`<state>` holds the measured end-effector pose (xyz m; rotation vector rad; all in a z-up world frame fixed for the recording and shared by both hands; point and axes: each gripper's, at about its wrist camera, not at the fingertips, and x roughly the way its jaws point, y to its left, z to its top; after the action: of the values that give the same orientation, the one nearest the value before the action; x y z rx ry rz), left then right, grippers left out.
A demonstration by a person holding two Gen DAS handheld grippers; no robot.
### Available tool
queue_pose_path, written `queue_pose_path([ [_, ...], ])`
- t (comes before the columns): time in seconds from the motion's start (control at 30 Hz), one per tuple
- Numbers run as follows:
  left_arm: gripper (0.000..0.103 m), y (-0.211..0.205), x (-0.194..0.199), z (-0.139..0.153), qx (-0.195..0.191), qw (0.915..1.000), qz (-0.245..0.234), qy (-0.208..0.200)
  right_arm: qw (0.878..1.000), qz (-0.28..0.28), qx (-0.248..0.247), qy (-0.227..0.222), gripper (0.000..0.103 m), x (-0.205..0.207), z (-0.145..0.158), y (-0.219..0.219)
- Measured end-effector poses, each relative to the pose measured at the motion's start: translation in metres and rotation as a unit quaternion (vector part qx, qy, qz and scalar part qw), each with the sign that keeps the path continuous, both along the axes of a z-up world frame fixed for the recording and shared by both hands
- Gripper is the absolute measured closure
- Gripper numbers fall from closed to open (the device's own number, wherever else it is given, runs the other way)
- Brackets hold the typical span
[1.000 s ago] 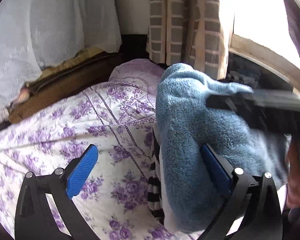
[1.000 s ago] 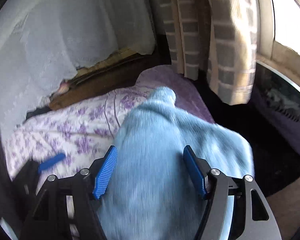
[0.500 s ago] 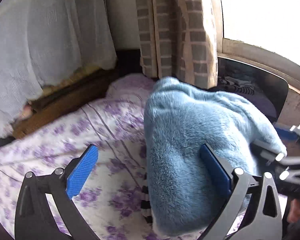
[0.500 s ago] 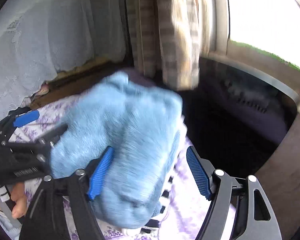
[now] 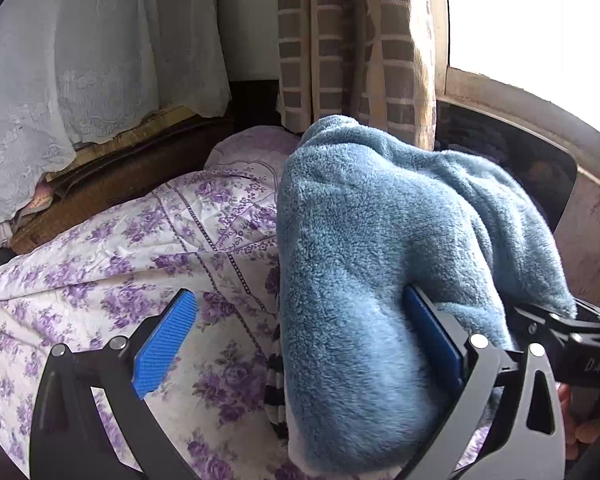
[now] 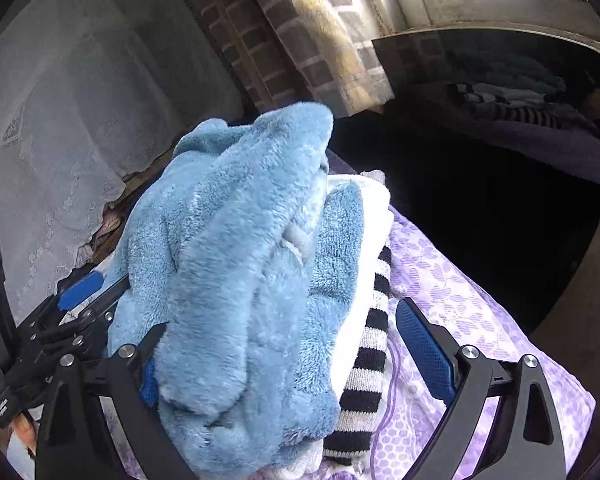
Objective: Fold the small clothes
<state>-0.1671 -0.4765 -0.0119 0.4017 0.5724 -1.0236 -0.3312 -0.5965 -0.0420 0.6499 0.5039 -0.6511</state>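
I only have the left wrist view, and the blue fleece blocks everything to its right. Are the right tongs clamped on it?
Observer: No. The right tongs have just been opening. The blue fleece lies between them, but the outer pad stands bare over the purple sheet.
Operator: What sits under the fleece on that side?
Observer: A white layer, and below it a black-and-white striped garment.
Operator: Any label showing on the fleece?
Observer: Yes, a small pale loop on the upper fold, facing the right wrist camera.
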Motion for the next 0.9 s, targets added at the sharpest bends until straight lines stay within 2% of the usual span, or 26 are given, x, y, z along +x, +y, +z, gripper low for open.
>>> queue_pose_path([
  [0.1, 0.004, 0.019, -0.006, 0.014, -0.005, 0.9999, 0.001, 0.014, 0.999, -0.026, -0.031, 0.024, 0.006, -0.007, 0.017, 0.016],
  [0.23, 0.004, 0.056, -0.02, 0.023, -0.012, 0.9999, 0.006, -0.009, 0.995, -0.058, -0.07, 0.049, 0.005, -0.024, 0.033, 0.054],
  [0.47, 0.004, 0.128, -0.037, 0.012, 0.005, 0.9992, 0.021, -0.033, 0.992, -0.101, -0.066, 0.031, 0.004, -0.051, 0.035, 0.142],
  [0.53, 0.004, 0.147, -0.043, 0.01, 0.007, 0.999, 0.025, -0.036, 0.992, -0.099, -0.078, 0.028, 0.004, -0.054, 0.037, 0.17],
  [0.63, 0.004, 0.175, -0.05, 0.013, 0.003, 0.9994, 0.018, -0.031, 0.989, -0.078, -0.112, 0.059, 0.004, -0.048, 0.046, 0.212],
  [0.77, 0.004, 0.212, -0.059, 0.025, -0.021, 0.9993, 0.01, -0.03, 0.982, -0.069, -0.15, 0.089, 0.004, -0.052, 0.057, 0.251],
  [0.9, 0.004, 0.237, -0.067, 0.041, -0.036, 0.9987, 0.009, -0.035, 0.983, -0.074, -0.153, 0.075, 0.004, -0.078, 0.065, 0.281],
])
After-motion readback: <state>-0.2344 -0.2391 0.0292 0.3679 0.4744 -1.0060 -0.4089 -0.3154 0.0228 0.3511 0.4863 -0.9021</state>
